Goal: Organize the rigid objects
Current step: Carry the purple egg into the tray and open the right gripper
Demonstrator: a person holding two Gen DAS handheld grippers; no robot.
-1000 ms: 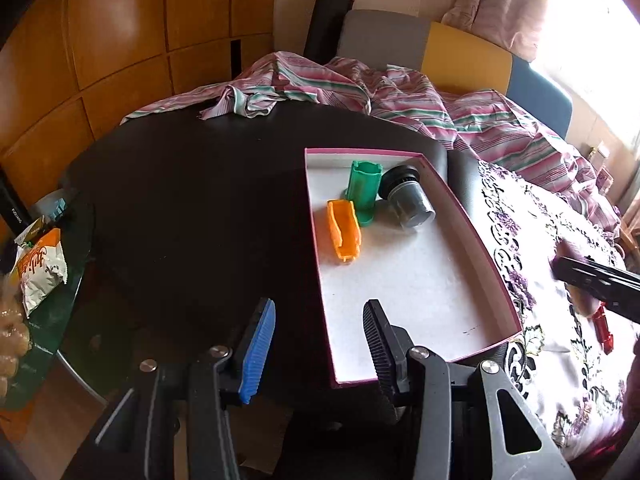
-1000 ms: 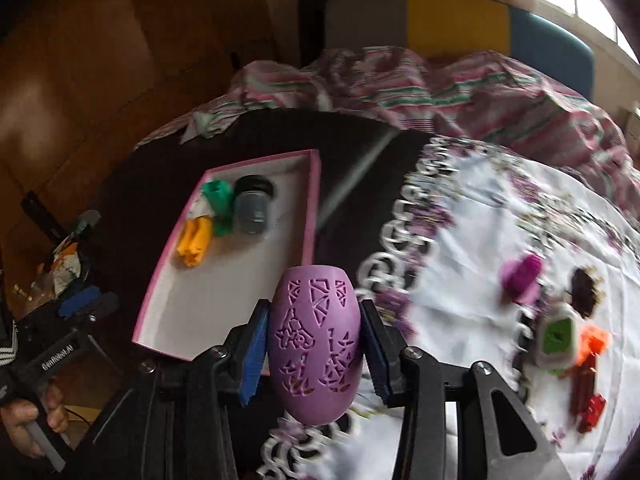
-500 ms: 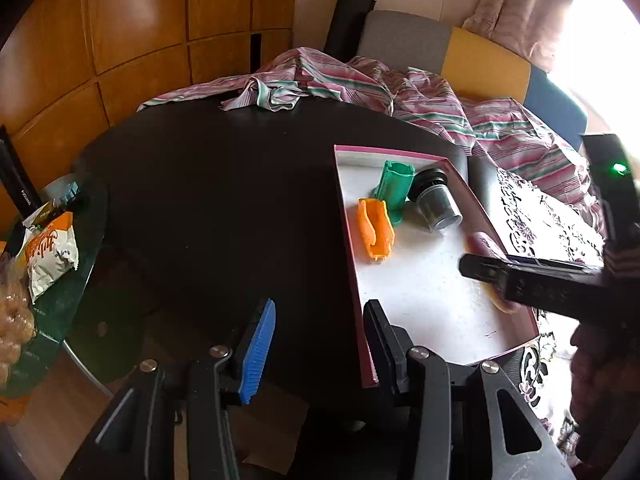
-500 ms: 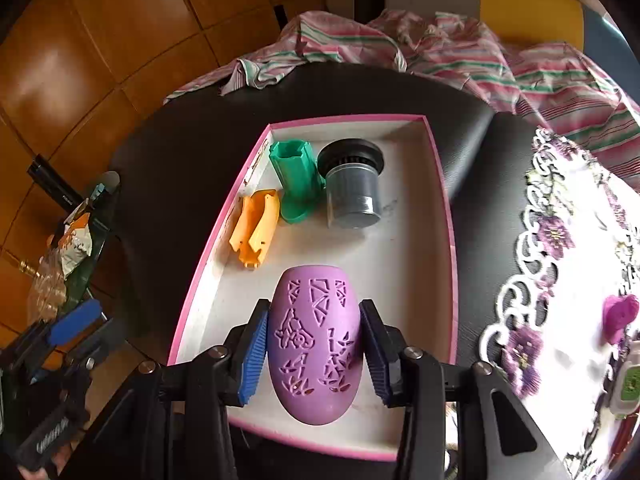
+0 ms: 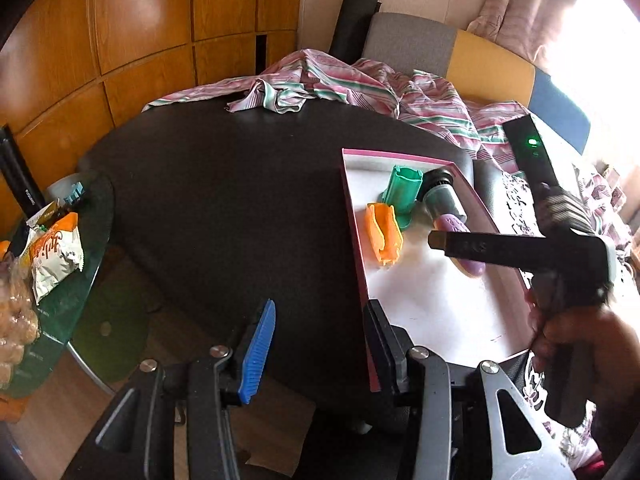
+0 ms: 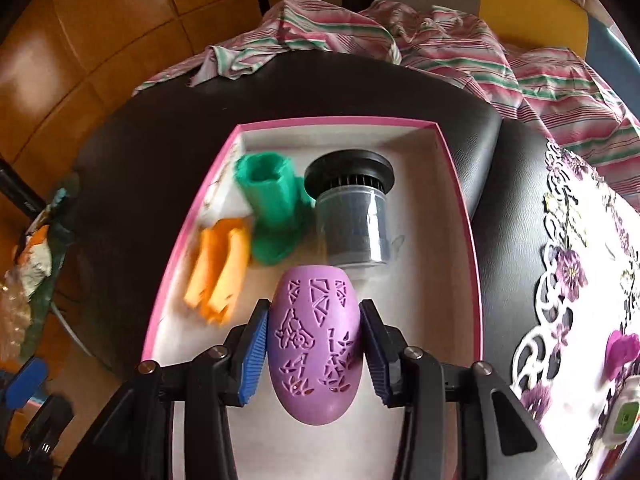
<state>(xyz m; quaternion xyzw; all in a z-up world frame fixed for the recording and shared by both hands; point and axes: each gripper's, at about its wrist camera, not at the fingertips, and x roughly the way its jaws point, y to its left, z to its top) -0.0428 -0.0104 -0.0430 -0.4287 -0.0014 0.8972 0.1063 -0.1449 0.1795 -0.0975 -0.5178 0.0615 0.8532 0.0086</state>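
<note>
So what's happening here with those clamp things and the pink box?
A person is sorting small items into a pink-rimmed tray using two handheld grippers. The right gripper clamps a purple egg-shaped piece over the tray, not yet set down. Already inside are a green tube, an orange clip and a grey canister. The left gripper holds nothing, by the tray's near corner.

both wrist views look steeply down — sharing the pink-rimmed tray
</note>
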